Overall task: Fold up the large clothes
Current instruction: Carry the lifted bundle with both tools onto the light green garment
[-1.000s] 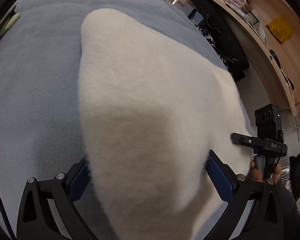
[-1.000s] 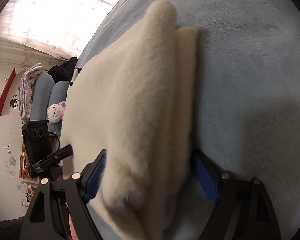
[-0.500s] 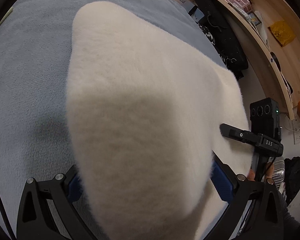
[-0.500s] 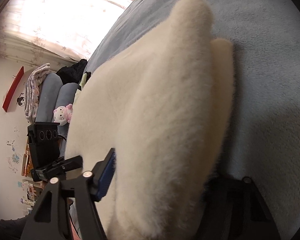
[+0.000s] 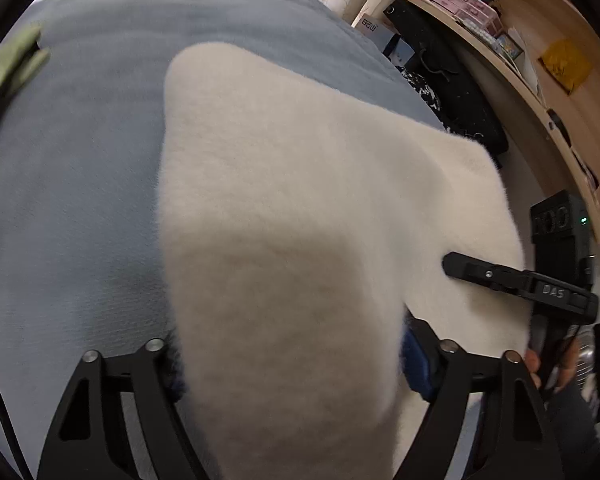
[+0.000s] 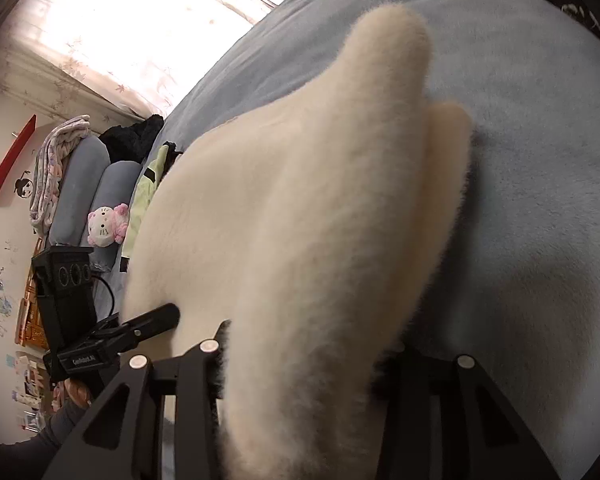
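A large cream fleece garment (image 5: 300, 184) lies partly folded on a grey-blue bed cover (image 5: 80, 160). My left gripper (image 5: 292, 360) is shut on its near edge, and the fleece bulges up between the fingers. My right gripper (image 6: 300, 364) is shut on the other near corner of the garment (image 6: 300, 220), which is lifted into a doubled fold. Each gripper shows in the other's view: the right one (image 5: 540, 284) at the left view's right edge, the left one (image 6: 112, 340) at the right view's lower left.
A wooden shelf (image 5: 520, 80) with boxes and a black bag (image 5: 452, 80) stand beside the bed. A green garment (image 5: 8, 76) lies at the bed's far left. Pillows and a plush toy (image 6: 106, 230) sit at the head, under a bright curtained window (image 6: 140, 20).
Both grippers have lifted and drawn the fleece edge towards me. The right jaws, wide around the cloth a second ago, have closed on it. The fold stands taller.
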